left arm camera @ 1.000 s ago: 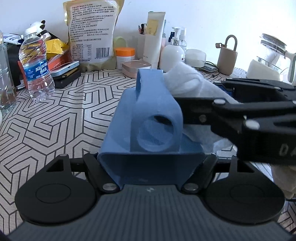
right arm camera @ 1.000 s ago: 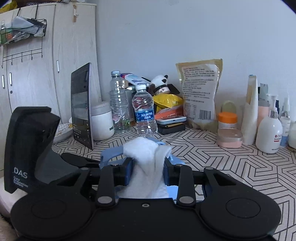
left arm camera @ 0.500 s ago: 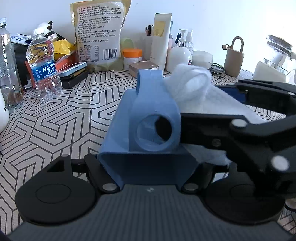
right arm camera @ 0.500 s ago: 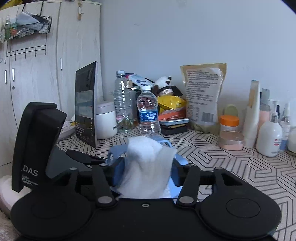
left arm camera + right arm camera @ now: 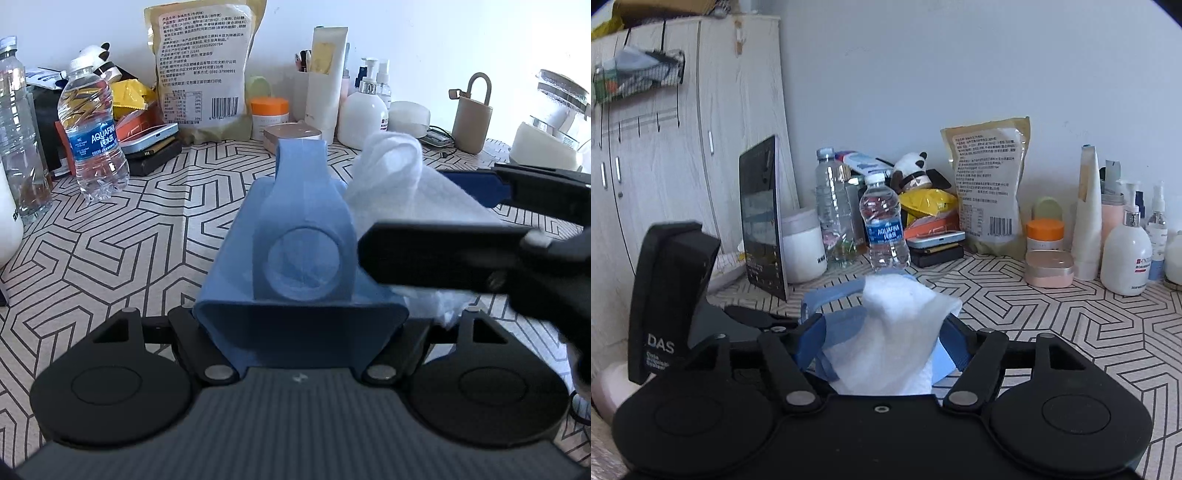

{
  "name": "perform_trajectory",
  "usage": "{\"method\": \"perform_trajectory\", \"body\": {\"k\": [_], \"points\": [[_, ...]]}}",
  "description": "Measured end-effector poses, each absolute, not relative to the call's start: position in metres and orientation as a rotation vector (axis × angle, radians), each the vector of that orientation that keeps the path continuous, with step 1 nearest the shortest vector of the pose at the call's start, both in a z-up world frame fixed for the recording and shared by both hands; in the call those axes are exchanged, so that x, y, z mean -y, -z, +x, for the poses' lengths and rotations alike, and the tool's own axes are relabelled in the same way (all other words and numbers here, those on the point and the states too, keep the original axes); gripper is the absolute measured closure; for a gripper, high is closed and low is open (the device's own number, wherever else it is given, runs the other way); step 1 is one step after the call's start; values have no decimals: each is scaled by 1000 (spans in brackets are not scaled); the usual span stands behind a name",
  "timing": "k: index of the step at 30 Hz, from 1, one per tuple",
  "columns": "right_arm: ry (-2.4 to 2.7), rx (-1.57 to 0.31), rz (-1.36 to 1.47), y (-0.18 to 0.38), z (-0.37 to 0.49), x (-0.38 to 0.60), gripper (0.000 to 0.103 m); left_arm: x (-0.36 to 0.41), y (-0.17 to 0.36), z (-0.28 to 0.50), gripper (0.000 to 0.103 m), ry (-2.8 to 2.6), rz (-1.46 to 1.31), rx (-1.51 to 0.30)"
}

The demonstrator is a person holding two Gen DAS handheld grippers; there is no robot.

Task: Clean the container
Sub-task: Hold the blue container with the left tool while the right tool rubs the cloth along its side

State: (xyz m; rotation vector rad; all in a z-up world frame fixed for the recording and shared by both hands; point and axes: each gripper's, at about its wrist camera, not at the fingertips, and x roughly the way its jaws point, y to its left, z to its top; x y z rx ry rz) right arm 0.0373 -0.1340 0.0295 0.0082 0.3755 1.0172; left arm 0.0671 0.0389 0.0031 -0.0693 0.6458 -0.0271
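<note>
My left gripper [image 5: 301, 334] is shut on a blue soft container [image 5: 301, 306] with a loop strap and a round hole in its front, held above the patterned table. A white cloth [image 5: 399, 184] is bunched against the container's right side, with my right gripper [image 5: 461, 218] shut on it and reaching in from the right. In the right wrist view the cloth [image 5: 901, 332] fills the gap between the blue pads [image 5: 812, 339], and the container's strap [image 5: 831, 295] curves just behind it. The left gripper's black body [image 5: 672, 295] stands at the left.
The back of the table [image 5: 129, 240] is crowded: a water bottle [image 5: 92, 136], a large snack bag [image 5: 203, 66], lotion bottles [image 5: 362, 110], an orange-lidded jar [image 5: 269, 114] and a kettle [image 5: 554, 110]. A dark tablet [image 5: 761, 221] leans by a white cupboard [image 5: 665, 147].
Both views have tilted up a little, so the table clutter sits lower in frame. The right gripper and cloth have shifted along the container's right side. Both grips hold.
</note>
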Motion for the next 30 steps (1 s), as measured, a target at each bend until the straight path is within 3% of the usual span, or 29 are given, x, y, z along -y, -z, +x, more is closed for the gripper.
{"method": "perform_trajectory", "body": {"k": [11, 12, 13, 14, 15, 30], "points": [[-991, -351, -15, -31, 30, 134, 24, -39, -3, 68, 28, 27, -70, -648], [-993, -371, -1, -30, 33, 135, 38, -39, -3, 69, 28, 27, -71, -648], [-990, -400, 26, -28, 38, 137, 68, -39, -3, 69, 28, 28, -72, -648], [-987, -428, 53, -26, 43, 139, 81, -39, -3, 69, 28, 28, -74, -647], [-981, -446, 77, -24, 47, 141, 84, -41, -3, 68, 27, 28, -76, -646], [-1046, -368, -2, -29, 39, 130, 85, -52, -4, 67, 29, 134, -98, -637]]}}
